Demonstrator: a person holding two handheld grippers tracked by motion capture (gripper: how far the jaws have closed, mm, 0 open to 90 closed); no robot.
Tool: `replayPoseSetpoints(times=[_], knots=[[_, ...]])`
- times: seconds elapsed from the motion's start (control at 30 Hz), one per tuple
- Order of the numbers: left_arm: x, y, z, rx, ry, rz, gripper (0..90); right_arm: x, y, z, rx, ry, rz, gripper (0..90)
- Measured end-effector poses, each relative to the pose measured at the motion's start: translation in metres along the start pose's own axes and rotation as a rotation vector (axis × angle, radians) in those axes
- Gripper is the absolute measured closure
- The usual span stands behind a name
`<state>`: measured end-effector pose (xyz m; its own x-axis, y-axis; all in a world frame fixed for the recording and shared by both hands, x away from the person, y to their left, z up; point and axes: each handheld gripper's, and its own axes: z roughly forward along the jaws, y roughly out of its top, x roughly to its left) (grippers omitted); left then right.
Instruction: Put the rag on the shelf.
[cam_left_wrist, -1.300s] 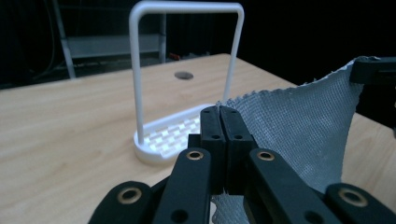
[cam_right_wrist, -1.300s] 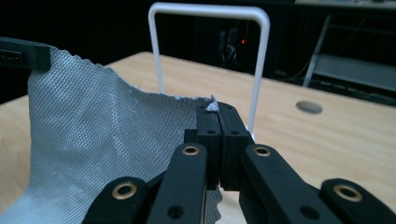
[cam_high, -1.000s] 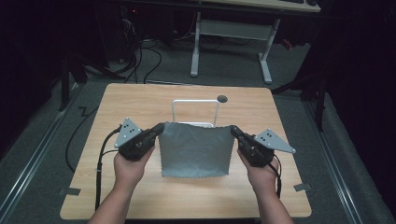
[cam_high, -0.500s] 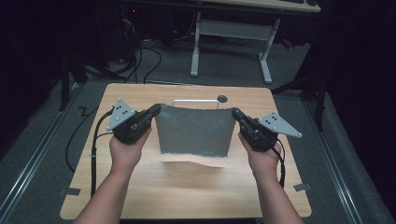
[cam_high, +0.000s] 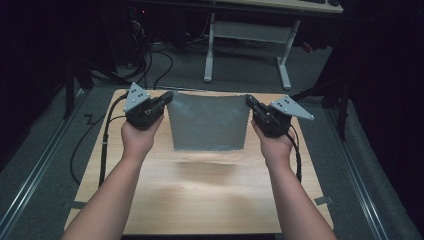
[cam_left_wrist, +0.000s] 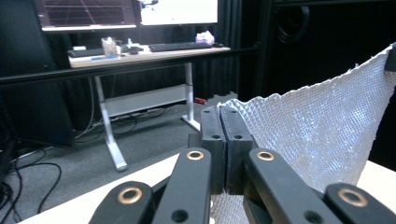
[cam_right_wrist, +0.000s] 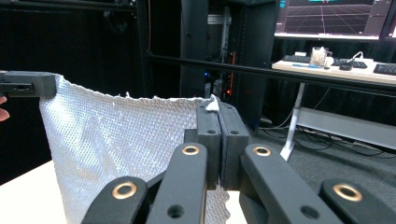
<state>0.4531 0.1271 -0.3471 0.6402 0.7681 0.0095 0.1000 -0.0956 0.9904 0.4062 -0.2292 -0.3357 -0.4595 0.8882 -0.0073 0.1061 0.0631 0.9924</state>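
While each hand-held gripper, left (cam_high: 165, 100) and right (cam_high: 251, 107), stays clenched on a top corner, the grey waffle-textured cloth (cam_high: 209, 121) has risen. It now hangs clear of the wooden worktop (cam_high: 200, 200) at mid-frame, probably ready for spreading or folding.

The cloth (cam_left_wrist: 322, 126) runs off the bottom edge in both gripper views, and its pinched corners are buried between the jaws.

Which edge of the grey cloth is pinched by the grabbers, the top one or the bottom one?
The top edge. The left gripper and the right gripper each pinch a top corner of the cloth; the bottom edge hangs free above the table.
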Motion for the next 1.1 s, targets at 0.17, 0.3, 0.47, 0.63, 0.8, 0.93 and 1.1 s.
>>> replayPoseSetpoints(times=[0.17,0.3,0.47,0.63,0.8,0.93,1.1], knots=[[0.017,0.003,0.022,0.004,0.028,0.000,89.6,-0.010,0.007,0.029,0.010,-0.013,0.000,89.8],[0.025,0.005,0.038,0.029,0.037,0.000,89.6,-0.018,0.009,0.046,0.020,-0.032,0.011,89.8],[0.039,-0.006,0.070,0.131,0.014,-0.029,89.6,-0.043,-0.007,0.080,0.115,-0.058,0.065,89.7],[0.050,-0.032,0.081,0.225,-0.009,-0.081,89.7,-0.049,-0.031,0.094,0.195,-0.045,0.097,89.8],[0.048,-0.057,0.082,0.291,-0.022,-0.099,89.6,-0.046,-0.053,0.094,0.235,-0.023,0.087,89.7],[0.047,-0.072,0.077,0.284,-0.042,-0.172,89.6,-0.045,-0.072,0.090,0.268,-0.012,0.107,89.7],[0.047,-0.089,0.076,0.292,-0.060,-0.224,89.6,-0.042,-0.084,0.088,0.283,-0.002,0.118,89.6]])
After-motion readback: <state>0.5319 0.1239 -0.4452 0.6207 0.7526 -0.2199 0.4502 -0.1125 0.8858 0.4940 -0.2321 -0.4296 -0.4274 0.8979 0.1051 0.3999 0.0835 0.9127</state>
